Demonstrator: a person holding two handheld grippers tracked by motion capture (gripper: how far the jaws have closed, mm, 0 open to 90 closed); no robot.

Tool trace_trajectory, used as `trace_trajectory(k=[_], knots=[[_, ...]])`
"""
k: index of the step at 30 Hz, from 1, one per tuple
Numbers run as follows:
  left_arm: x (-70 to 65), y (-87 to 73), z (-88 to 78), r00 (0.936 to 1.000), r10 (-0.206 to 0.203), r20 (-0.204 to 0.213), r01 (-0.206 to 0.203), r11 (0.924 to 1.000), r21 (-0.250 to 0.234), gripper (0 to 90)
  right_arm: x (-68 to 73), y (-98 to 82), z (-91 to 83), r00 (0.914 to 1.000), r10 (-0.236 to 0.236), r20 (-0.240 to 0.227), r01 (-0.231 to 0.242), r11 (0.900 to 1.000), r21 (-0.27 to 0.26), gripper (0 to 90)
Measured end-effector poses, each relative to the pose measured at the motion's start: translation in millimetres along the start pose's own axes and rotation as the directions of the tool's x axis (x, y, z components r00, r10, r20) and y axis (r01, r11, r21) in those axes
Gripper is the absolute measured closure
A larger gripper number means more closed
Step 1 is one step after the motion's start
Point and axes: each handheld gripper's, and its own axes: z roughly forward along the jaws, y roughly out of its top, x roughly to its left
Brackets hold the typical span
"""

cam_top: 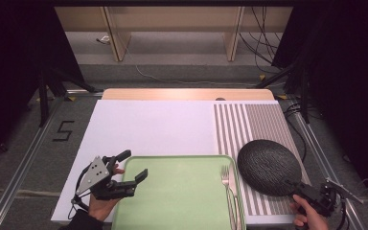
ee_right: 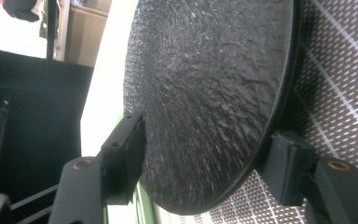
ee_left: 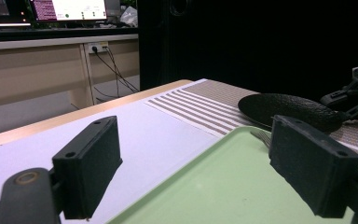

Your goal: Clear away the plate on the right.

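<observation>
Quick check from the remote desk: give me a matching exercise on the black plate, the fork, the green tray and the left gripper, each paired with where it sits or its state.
Things:
1. black plate
2. fork
3. green tray
4. left gripper

Places or states:
A. lying along the tray's right edge
B. jaws open over the tray's left corner
C. on the striped mat, its near rim between the jaws of the right gripper
D. on the white board at the table's near edge

Pairs: 1-C, 2-A, 3-D, 4-B

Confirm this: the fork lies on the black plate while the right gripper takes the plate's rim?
Not quite. The fork lies on the green tray, at its right edge, as the high view shows. The right gripper is at the black plate rim.
</observation>
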Motion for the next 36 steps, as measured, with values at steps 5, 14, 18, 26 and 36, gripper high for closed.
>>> trace_trajectory(k=[5,14,18,26,36], knots=[[-0.1,0.0,0.1,1.0,0.001,0.0,-0.001,1.0,0.001,16.5,-5.0,-1.4,1.3,0.9983,0.053,-0.027,-0.053,0.998,-0.016,44.2],[-0.1,-0.3,0.8,1.0,0.002,0.0,-0.002,1.0,0.003,16.6,-8.2,-5.4,4.8,0.991,0.12,-0.06,-0.122,0.992,-0.043,47.1],[-0.3,-0.2,0.7,1.0,0.002,0.001,-0.002,1.0,0.002,16.5,-9.3,-6.1,5.8,0.9874,0.142,-0.07,-0.146,0.988,-0.049,49.1],[0.0,-0.5,1.1,1.0,0.001,0.001,-0.001,1.0,0.004,16.5,-13.1,-7.7,7.1,0.9794,0.178,-0.095,-0.185,0.98,-0.069,52.6],[-0.3,-0.7,1.5,1.0,0.003,0.0,-0.003,1.0,0.005,16.5,-16.5,-8.2,8.5,0.9712,0.214,-0.105,-0.223,0.971,-0.081,59.1]])
